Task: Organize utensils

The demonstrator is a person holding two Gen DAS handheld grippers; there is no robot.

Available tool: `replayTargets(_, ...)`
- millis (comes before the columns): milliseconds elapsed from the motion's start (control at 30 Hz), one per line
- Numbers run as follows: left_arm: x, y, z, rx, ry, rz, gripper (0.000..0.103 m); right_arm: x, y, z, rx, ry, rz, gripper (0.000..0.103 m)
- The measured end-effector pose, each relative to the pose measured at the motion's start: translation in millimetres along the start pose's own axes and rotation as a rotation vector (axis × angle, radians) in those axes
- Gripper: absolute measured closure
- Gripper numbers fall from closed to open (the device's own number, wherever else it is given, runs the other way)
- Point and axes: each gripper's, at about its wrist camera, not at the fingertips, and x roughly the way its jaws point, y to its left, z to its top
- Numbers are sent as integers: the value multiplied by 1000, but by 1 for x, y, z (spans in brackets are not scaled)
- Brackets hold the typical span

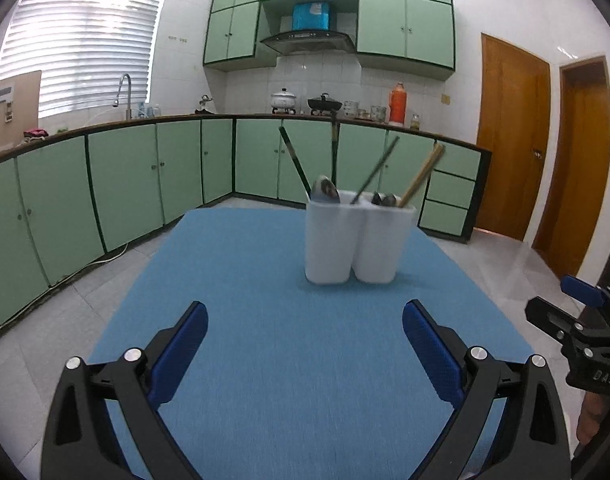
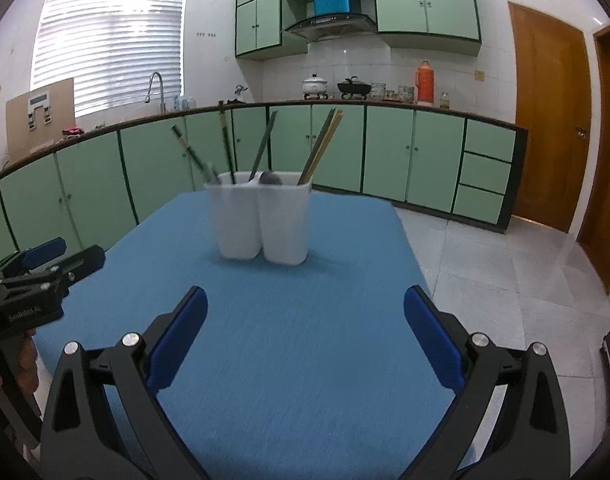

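A white two-compartment utensil holder (image 1: 357,240) (image 2: 263,220) stands upright on the blue table mat (image 1: 273,320) (image 2: 289,320). Dark green chopsticks (image 1: 295,162) (image 2: 227,144), wooden chopsticks (image 1: 423,174) (image 2: 323,146) and metal spoons (image 1: 325,190) (image 2: 269,178) stick out of it. My left gripper (image 1: 305,336) is open and empty, well short of the holder. My right gripper (image 2: 305,324) is also open and empty, a similar distance back. Each gripper shows at the edge of the other's view: the right one (image 1: 577,320), the left one (image 2: 45,268).
Green kitchen cabinets (image 1: 125,184) and a countertop with sink tap (image 1: 123,94), pots (image 1: 283,100) and an orange thermos (image 1: 397,104) line the far walls. Wooden doors (image 1: 509,136) are at the right. Tiled floor (image 2: 505,272) surrounds the table.
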Motion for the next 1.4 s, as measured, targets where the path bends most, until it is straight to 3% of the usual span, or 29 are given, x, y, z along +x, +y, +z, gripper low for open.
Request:
replayTargets(267, -26, -13, -13, 32, -2, -3, 7, -21, 1, -5, 38, 0, 23, 7)
replayTargets(633, -51, -21, -3, 28, -43, 2, 7, -48, 8, 5, 8, -49, 36, 7)
replayTargets(1400, -72, -24, 16, 38, -111, 1, 7, -64, 11, 22, -3, -105, 28, 7)
